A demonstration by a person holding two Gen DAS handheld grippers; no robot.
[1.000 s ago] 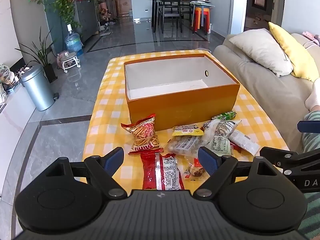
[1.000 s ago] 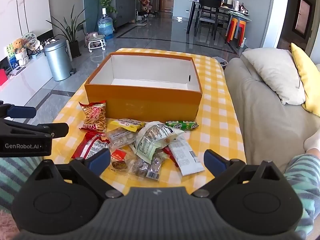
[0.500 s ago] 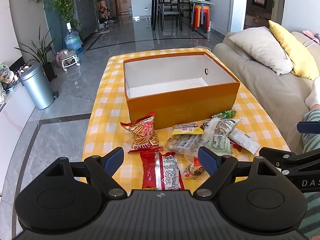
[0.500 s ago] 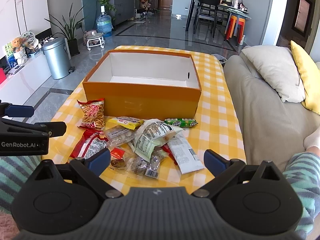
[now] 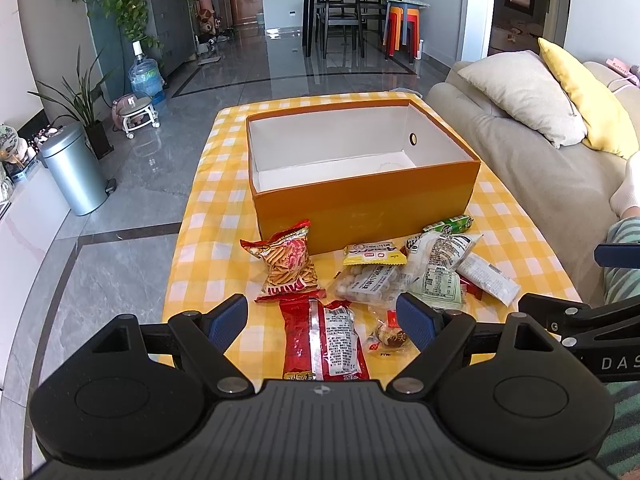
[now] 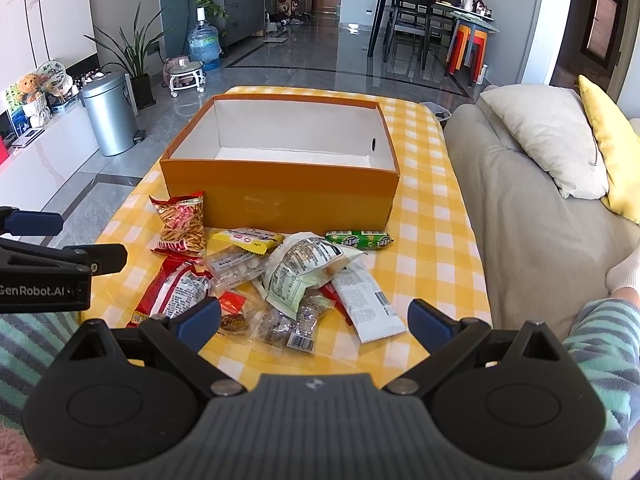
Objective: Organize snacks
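Both claws have dipped slightly toward the snack pile [image 5: 384, 276] since 1 second ago. Left claw [image 5: 322, 320] and right claw [image 6: 314, 318] gape empty. Crinkled packets overlap before the orange box [image 6: 280, 196] on the counter [image 6: 432, 216]; lower ones are half hidden.

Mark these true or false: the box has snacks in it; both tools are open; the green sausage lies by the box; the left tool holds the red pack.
1. The box has snacks in it. False: it shows no snacks inside.
2. The left tool and right tool are open. True.
3. The green sausage lies by the box. True.
4. The left tool holds the red pack. False: the pack lies on the cloth, ungripped.
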